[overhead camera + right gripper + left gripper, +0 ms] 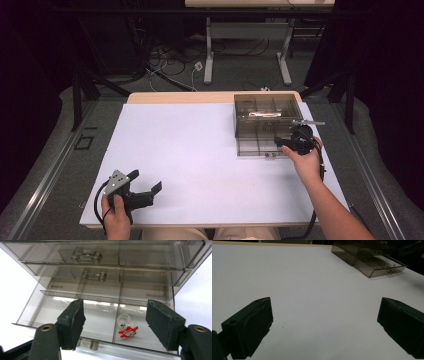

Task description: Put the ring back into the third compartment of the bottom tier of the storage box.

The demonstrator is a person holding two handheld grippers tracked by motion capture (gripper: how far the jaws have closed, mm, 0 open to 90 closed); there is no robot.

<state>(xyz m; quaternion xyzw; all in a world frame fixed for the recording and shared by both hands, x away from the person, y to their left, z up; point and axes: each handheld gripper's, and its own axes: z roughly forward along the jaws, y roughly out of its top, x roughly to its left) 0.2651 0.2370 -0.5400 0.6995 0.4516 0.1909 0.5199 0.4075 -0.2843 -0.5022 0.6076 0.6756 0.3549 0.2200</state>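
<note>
High view: we list a white table [200, 150] with a wooden far edge. At its far right stands a smoky clear drawer cabinet [267, 107], its lowest drawer [257, 145] pulled out toward the person. We place the right gripper [280, 141] over that open drawer, held in the right hand [306, 159], its forearm coming in from the lower right. Whether its jaws are apart is too small to read here. We place the left gripper [149, 184] at the near left corner of the table, held in the left hand [116, 212], a grey three-cornered plate [119, 179] on top; its two jaws stand well apart with nothing between them. It is well apart from the cabinet.

Left gripper view: we see the two black jaws spread wide over bare white table [317, 302], nothing between them. The drawer cabinet [352, 252] sits far off at the upper right, its open drawer [382, 267] jutting toward the table's middle.

Right gripper view: we see the right gripper [115, 323] with jaws spread, their pads pressing on nothing, above the pulled-out drawer [75, 320]. In the drawer's right compartment, between the jaws but below them, lie a small red item [128, 331] and a clear ring-like piece [124, 319] touching it. We note two closed drawers [105, 277] stacked above, each with a clear handle.
</note>
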